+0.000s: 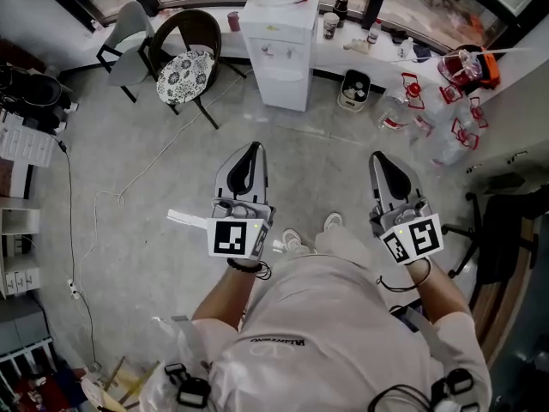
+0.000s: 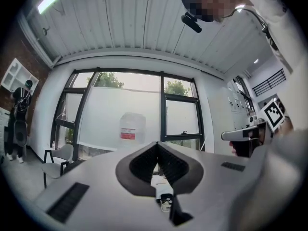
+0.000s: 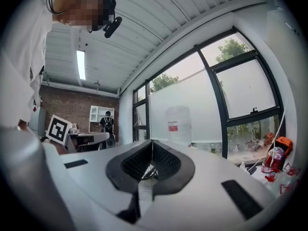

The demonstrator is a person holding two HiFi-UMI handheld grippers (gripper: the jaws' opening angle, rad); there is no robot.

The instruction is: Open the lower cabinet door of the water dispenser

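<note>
Both claws clenched, nothing in them: left gripper (image 1: 250, 147) & right gripper (image 1: 383, 155), ribbed black pads (image 2: 142, 166) meeting at tips. Boxy white water dispenser (image 1: 281, 58) stands well apart across smooth grey floor (image 1: 326, 140).

Office-like workroom, judging by grey concrete floor (image 1: 171, 196), tall black-framed windows (image 2: 162, 105), white floor-standing water dispenser (image 1: 279, 54) and black round-backed chair (image 1: 184, 63).
</note>
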